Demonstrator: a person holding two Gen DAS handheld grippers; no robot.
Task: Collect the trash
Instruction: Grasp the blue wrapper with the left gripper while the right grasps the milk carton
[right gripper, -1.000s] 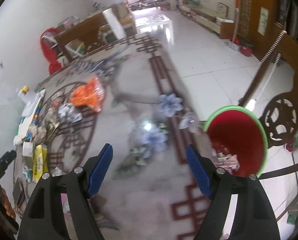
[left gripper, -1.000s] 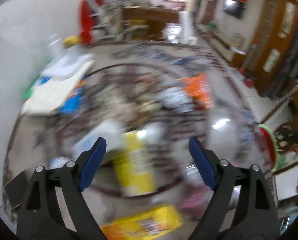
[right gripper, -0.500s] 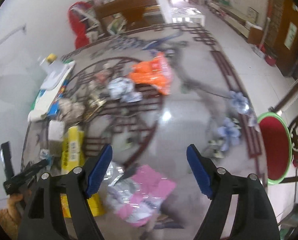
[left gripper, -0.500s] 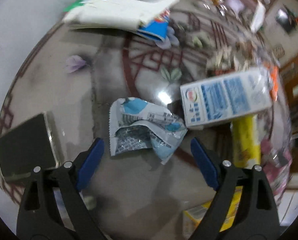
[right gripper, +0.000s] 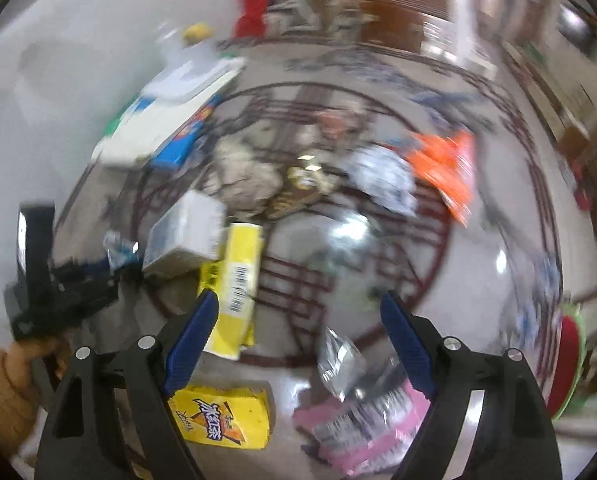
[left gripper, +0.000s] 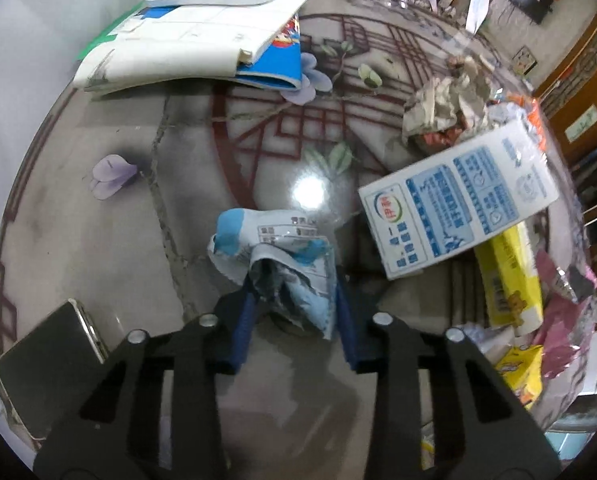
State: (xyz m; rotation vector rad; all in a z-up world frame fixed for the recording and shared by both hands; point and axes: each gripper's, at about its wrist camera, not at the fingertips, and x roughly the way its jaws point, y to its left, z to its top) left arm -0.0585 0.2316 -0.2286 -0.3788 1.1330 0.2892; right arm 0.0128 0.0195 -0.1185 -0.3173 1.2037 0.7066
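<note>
In the left wrist view my left gripper (left gripper: 294, 292) is shut on a crumpled blue-and-white wrapper (left gripper: 282, 244) on the glossy patterned table (left gripper: 98, 240). A white-and-blue milk carton (left gripper: 458, 208) lies just right of it, over a yellow box (left gripper: 506, 280). My right gripper (right gripper: 298, 304) hangs over the trash pile. Its jaws are opening and nothing sits between them. Below it lie a silver wrapper (right gripper: 338, 364), a pink wrapper (right gripper: 362, 428) and a yellow snack box (right gripper: 222, 420). The right wrist view also shows the left gripper (right gripper: 70, 292) at far left.
A stack of books (left gripper: 194, 44) lies at the table's far left and a phone (left gripper: 46, 364) at the near left. Crumpled paper (left gripper: 446, 100) and an orange bag (right gripper: 446, 164) lie farther back. A red bin with a green rim (right gripper: 566, 364) stands beyond the right edge.
My left gripper came down and closed on the blue-and-white wrapper, crumpling it. My right gripper swung from the red bin leftward over the trash pile.
</note>
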